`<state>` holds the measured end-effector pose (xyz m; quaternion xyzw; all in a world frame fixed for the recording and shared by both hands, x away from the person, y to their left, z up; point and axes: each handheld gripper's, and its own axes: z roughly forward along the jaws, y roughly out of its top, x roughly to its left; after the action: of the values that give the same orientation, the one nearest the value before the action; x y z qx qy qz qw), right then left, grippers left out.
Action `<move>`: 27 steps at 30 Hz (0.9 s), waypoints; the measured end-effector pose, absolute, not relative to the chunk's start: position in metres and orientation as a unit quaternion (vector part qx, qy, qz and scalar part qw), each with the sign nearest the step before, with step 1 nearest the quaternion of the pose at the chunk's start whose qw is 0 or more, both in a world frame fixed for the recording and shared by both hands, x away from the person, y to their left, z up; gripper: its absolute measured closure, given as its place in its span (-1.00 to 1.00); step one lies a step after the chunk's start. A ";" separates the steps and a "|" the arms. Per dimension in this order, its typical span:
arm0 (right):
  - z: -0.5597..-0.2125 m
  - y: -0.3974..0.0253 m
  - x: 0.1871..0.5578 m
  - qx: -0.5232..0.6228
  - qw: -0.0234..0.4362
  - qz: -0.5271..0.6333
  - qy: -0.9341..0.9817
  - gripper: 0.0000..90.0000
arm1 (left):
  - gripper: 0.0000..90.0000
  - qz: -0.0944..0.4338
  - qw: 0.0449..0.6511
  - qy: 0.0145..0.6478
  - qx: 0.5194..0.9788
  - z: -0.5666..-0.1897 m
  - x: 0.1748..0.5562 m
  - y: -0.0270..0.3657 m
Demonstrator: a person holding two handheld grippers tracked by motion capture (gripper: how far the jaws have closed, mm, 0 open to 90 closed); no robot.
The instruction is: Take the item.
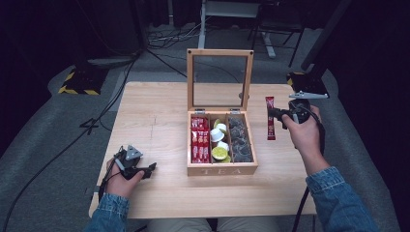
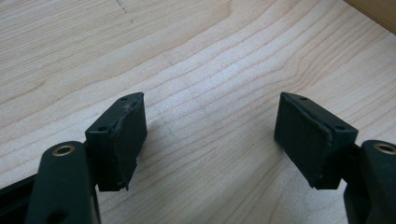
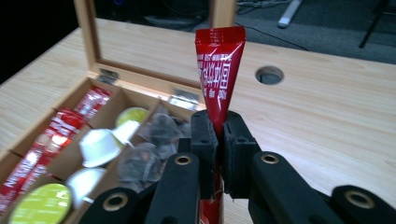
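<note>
While left gripper [image 2: 210,140] jaws gape over table [image 2: 210,56], right gripper [image 3: 219,154] jaws clamp red sachet [image 3: 217,79].

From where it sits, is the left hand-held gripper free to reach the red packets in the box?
Probably yes: the left hand-held gripper is open, bare table lies between, and the red packets sit uncovered in the box's nearest compartment.
</note>
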<state>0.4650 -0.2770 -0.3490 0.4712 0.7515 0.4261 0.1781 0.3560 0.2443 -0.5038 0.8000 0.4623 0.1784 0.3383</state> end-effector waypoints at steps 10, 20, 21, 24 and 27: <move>-0.373 -0.294 0.470 0.490 0.182 0.406 0.750 0.88 | -0.43 0.178 0.338 0.461 0.801 -0.504 0.357 0.244; -0.402 -0.313 0.474 0.511 0.170 0.387 0.749 0.88 | -0.44 0.178 0.337 0.463 0.800 -0.504 0.357 0.243; -0.404 -0.314 0.474 0.512 0.168 0.382 0.751 0.88 | -0.44 0.179 0.337 0.463 0.800 -0.504 0.357 0.243; -0.409 -0.320 0.476 0.520 0.166 0.368 0.753 0.88 | -0.44 0.179 0.337 0.463 0.800 -0.504 0.357 0.243; -0.414 -0.322 0.476 0.526 0.161 0.368 0.749 0.88 | -0.44 0.179 0.338 0.463 0.799 -0.504 0.357 0.243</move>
<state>0.4762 -0.3222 -0.4145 0.5262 0.7495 0.3679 0.1614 0.3571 0.2432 -0.5038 0.7994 0.4635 0.1788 0.3378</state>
